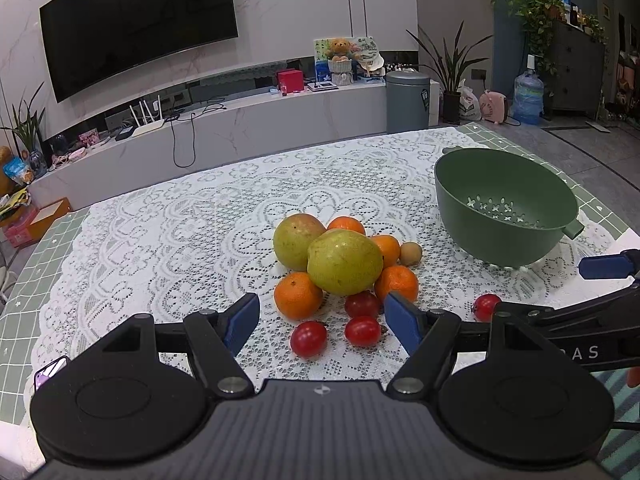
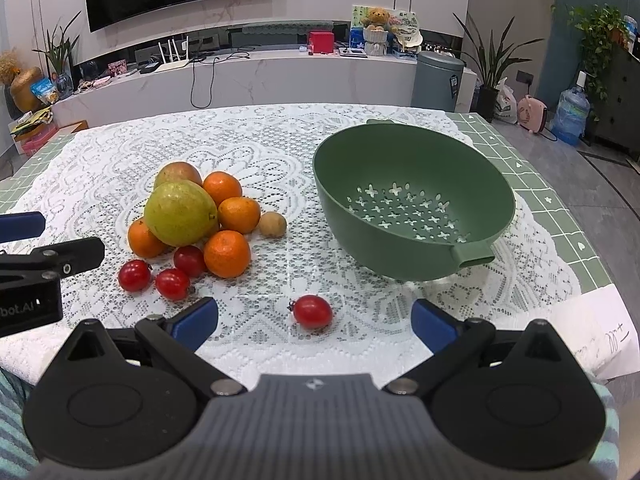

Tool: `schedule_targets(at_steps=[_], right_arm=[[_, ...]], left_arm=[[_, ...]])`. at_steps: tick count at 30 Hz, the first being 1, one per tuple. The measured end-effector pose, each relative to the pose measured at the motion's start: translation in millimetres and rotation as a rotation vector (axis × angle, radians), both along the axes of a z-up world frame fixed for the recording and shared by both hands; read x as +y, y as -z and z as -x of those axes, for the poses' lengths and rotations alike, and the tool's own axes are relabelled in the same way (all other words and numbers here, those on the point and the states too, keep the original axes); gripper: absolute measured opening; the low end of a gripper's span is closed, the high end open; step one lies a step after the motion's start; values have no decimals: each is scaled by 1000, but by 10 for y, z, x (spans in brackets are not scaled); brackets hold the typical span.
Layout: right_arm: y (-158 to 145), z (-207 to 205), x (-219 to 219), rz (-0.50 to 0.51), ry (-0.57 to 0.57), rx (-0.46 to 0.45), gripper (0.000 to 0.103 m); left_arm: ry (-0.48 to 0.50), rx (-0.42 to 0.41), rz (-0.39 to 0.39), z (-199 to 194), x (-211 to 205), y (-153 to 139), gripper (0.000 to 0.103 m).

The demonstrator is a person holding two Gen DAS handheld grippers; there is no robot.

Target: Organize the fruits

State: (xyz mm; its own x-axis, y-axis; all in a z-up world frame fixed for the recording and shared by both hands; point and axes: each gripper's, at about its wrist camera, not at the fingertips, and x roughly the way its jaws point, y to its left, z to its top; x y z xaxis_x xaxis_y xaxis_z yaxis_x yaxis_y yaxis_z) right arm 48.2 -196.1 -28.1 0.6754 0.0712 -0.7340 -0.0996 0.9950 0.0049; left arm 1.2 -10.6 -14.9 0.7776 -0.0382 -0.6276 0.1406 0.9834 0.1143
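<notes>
Both the left gripper (image 1: 320,320) and right gripper (image 2: 314,326) hover spread and empty. Fruit pile (image 2: 192,220) lies beside the empty green colander (image 2: 412,168); nudging the top mango (image 2: 180,212) (perched loosely) could scatter the cherry tomatoes (image 2: 172,283).

In front of me the fruit sits in a tight heap on the lace-covered counter (image 2: 280,152): two big yellow-green mangoes (image 2: 180,213), the nearer one resting on top of the pile, four oranges (image 2: 227,253) packed against them, and a small brown kiwi (image 2: 272,224) just beside the heap on its colander side. Three red cherry tomatoes (image 2: 173,283) cluster at the near edge of the pile, and a fourth tomato (image 2: 313,311) lies apart, alone. The green colander (image 2: 412,196) stands upright and empty, its flower-shaped holes showing and a stubby handle facing me.
</notes>
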Motion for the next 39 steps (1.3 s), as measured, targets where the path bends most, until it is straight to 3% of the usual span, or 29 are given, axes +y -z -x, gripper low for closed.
schedule_targets(at_steps=[23,27,30,37,39], right_arm=[[45,-31,4,-24,-4,30,99],[74,-18,23,-48,-35,11,99],[73,-42,73,-47,-63,-1,99],[66,-171,241,-29,-155,-39,99],[70,-233,295,-27,-186,-50,90]], left_arm=[[13,22,10,-13,10,-6,84],[43,56,35,-76,52,32,84],[68,81,49,-134,99,56,78],[78,79,74,-266,234,39,76],[70,77,83,-328,285,31,76]])
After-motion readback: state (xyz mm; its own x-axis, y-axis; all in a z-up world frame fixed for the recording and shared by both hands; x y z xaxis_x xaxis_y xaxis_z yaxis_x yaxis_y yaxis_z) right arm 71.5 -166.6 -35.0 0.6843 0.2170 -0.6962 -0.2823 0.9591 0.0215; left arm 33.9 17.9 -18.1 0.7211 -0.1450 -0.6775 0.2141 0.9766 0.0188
